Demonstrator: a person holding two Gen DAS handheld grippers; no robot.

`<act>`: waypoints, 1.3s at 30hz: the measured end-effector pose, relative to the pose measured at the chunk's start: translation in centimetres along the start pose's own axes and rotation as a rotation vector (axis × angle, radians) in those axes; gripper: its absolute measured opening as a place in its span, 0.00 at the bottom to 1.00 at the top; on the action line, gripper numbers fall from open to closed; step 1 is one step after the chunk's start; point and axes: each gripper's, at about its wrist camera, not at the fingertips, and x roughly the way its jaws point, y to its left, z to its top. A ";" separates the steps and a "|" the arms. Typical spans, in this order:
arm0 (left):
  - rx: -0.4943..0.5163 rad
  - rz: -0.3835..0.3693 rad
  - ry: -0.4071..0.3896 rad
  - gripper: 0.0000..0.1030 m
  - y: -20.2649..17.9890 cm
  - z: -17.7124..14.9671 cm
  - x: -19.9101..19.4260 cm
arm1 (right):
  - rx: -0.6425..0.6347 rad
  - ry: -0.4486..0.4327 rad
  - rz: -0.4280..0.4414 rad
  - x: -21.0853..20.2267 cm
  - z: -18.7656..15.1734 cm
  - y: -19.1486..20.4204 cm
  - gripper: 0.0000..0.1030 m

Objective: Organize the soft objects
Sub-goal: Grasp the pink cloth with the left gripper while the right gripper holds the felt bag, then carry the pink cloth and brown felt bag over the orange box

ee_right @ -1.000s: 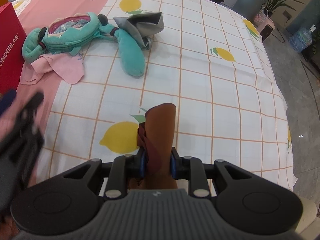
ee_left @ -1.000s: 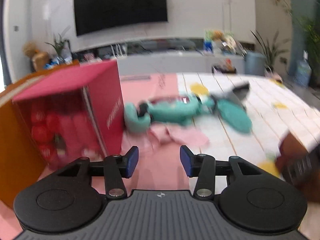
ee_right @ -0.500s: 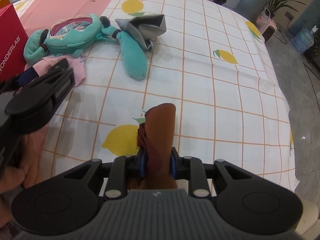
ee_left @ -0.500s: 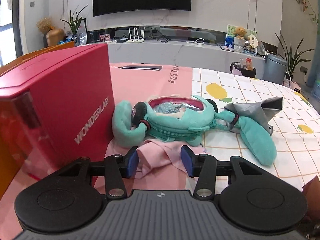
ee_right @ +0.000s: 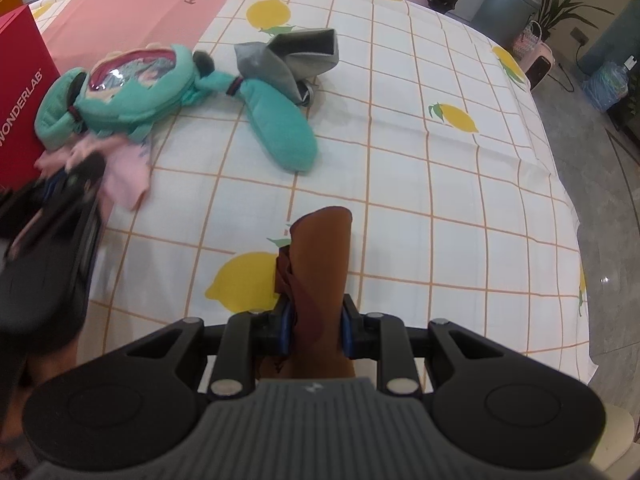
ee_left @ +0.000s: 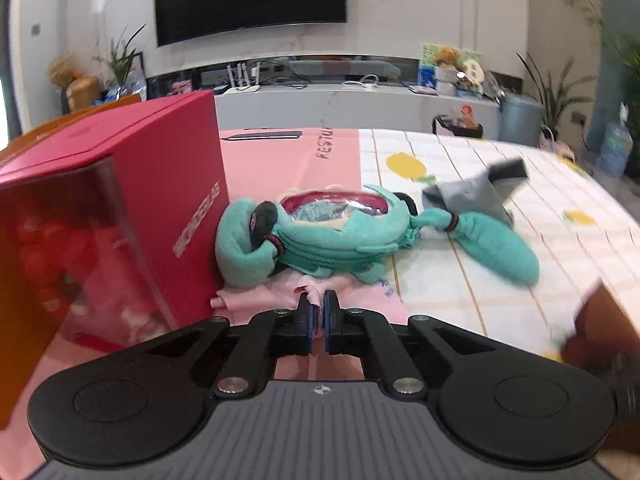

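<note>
Smeared by motion at the left edge of the right wrist view: left gripper (ee_right: 86, 166), outline soft, fingers indistinct. Cut off by the left edge there: red box (ee_right: 18, 92), first letter of its lettering lost. Partly buried under the teal plush bag (ee_left: 332, 236): pink cloth (ee_left: 280, 294). Blurred at the right edge of the left wrist view: brown cloth (ee_left: 600, 328), shape unclear. Too small to make out: clutter on the far shelf (ee_left: 460, 68).
</note>
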 end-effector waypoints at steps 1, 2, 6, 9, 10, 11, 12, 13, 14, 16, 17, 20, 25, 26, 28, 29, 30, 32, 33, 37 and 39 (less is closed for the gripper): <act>0.014 -0.011 -0.002 0.04 0.1 -0.2 -0.5 | -0.001 -0.001 -0.001 0.0 0.0 0.0 0.23; 0.021 -0.026 -0.012 0.04 0.3 -0.3 -1.1 | -0.002 -0.002 -0.002 0.0 -0.1 0.0 0.23; 0.072 -0.064 -0.074 0.04 0.5 -0.3 -3.9 | -0.005 -0.005 -0.004 0.0 -0.1 0.1 0.23; 0.129 -0.099 -0.047 0.04 0.4 -0.1 -5.0 | -0.004 -0.005 -0.004 0.0 -0.1 0.1 0.23; 0.162 -0.101 -0.037 0.04 0.3 -0.4 -5.4 | -0.006 -0.006 -0.004 0.0 -0.1 0.1 0.23; 0.193 -0.100 -0.030 0.05 0.1 -0.7 -5.6 | -0.007 -0.006 -0.004 -0.1 -0.2 0.1 0.23; 0.222 -0.102 -0.024 0.05 0.0 -1.2 -5.7 | -0.008 -0.006 -0.005 -0.1 -0.2 0.1 0.23; 0.243 -0.106 -0.022 0.05 0.0 -1.7 -5.6 | -0.009 -0.006 -0.005 -0.1 -0.2 0.1 0.23; 0.253 -0.106 -0.023 0.05 0.0 -2.2 -5.4 | -0.011 -0.006 -0.005 -0.1 -0.2 0.1 0.23; 0.250 -0.096 -0.010 0.05 -0.1 -2.8 -4.6 | -0.020 -0.007 -0.004 -0.1 -0.2 0.1 0.23; 0.242 -0.092 0.000 0.05 -0.2 -2.9 -4.2 | -0.027 -0.008 -0.007 -0.1 -0.2 0.3 0.23; 0.226 -0.097 -0.001 0.05 -0.1 -2.8 -3.8 | -0.041 -0.012 -0.018 -0.2 -0.2 0.5 0.23; 0.209 -0.104 0.000 0.05 0.5 -2.9 -4.4 | -0.029 -0.012 -0.006 -0.2 -0.3 0.3 0.23; 0.206 -0.106 0.000 0.05 0.5 -2.9 -4.5 | -0.024 -0.012 -0.001 -0.1 -0.2 0.2 0.23; 0.199 -0.113 -0.005 0.05 0.7 -2.8 -4.8 | -0.017 -0.011 0.006 -0.1 -0.2 0.1 0.19; 0.194 -0.120 -0.010 0.05 0.8 -2.6 -5.0 | -0.017 -0.012 0.011 -0.1 -0.2 0.0 0.18; 0.187 -0.131 -0.015 0.05 1.0 -2.4 -5.4 | -0.018 -0.012 0.016 -0.1 -0.2 0.0 0.17; 0.172 -0.152 -0.027 0.05 1.4 -2.0 -6.0 | -0.009 -0.012 0.024 -0.1 -0.1 -0.1 0.15; 0.166 -0.160 -0.031 0.05 1.6 -1.8 -6.2 | -0.003 -0.011 0.028 -0.1 -0.1 -0.2 0.15; 0.129 -0.188 -0.034 0.05 2.6 -0.8 -6.8 | 0.031 -0.010 0.039 -0.2 -0.2 -0.4 0.15; 0.116 -0.211 -0.013 0.05 2.9 0.0 -6.8 | 0.048 -0.016 0.042 -0.4 -0.3 -0.5 0.15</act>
